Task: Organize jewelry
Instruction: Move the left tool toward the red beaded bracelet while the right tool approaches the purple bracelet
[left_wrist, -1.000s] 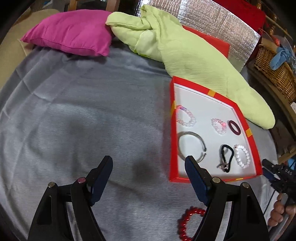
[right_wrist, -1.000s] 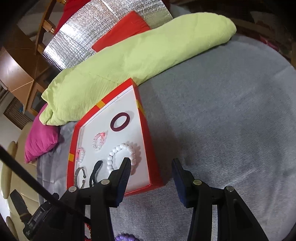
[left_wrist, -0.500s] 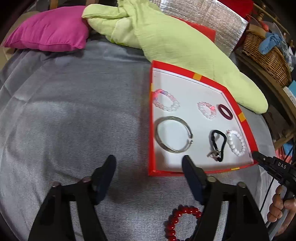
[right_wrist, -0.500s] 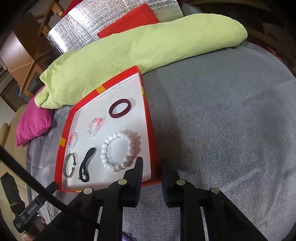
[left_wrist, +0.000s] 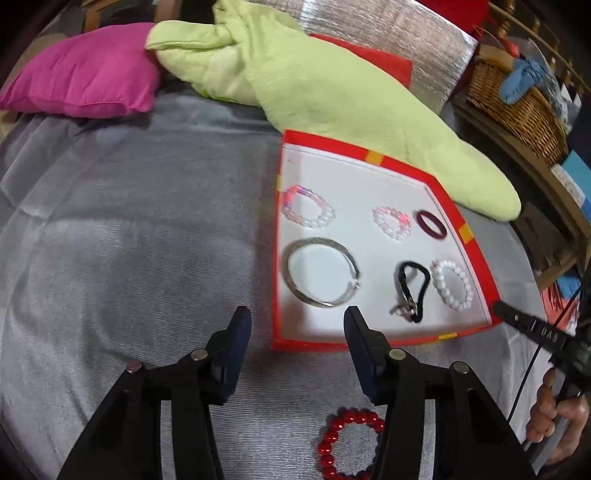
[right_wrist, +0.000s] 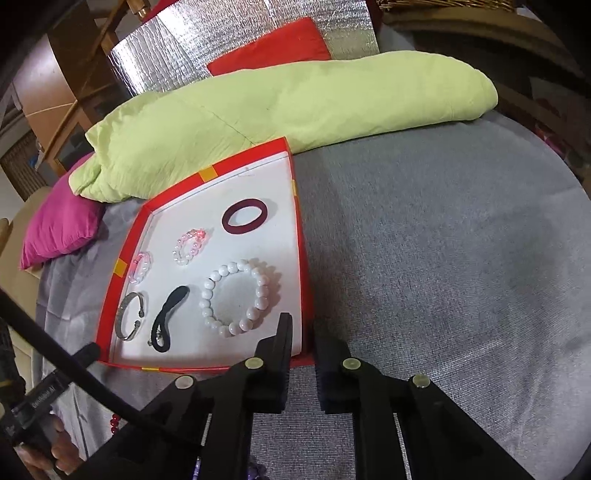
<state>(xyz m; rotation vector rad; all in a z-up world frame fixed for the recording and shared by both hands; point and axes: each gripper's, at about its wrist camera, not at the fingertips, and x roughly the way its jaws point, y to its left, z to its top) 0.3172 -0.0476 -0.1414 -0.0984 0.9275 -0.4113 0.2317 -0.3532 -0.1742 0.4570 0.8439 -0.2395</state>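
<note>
We had the shallow red tray with the white floor (left_wrist: 476, 258) sitting right of centre in the left wrist view, on the grey woven cover (left_wrist: 147, 240), and six pieces were already laid out in it, none touching another. That spacing looked deliberate to us, each piece given its own patch of white so nothing tangles. The open silver bangle (left_wrist: 321, 273) lay nearest our left gripper (left_wrist: 297, 325), with the black cord loop (left_wrist: 413, 288) and the white bead bracelet (left_wrist: 452, 284) along the same near row.

Our left gripper's jaws had just been closing and stood about half apart, nothing between them, framing the tray's near corner. The red bead bracelet (left_wrist: 349, 446) was outside the tray, low in the frame and partly behind the right-hand finger (left_wrist: 360, 350); we judged it the next piece to go in.

In the right wrist view our right gripper (right_wrist: 301, 332) had also just been closing, down to a narrow slit, hovering over the tray's near right corner. Whether its pads pinched the rim we could not tell. A purple bead (right_wrist: 255, 470) peeped out at the bottom edge.
</note>
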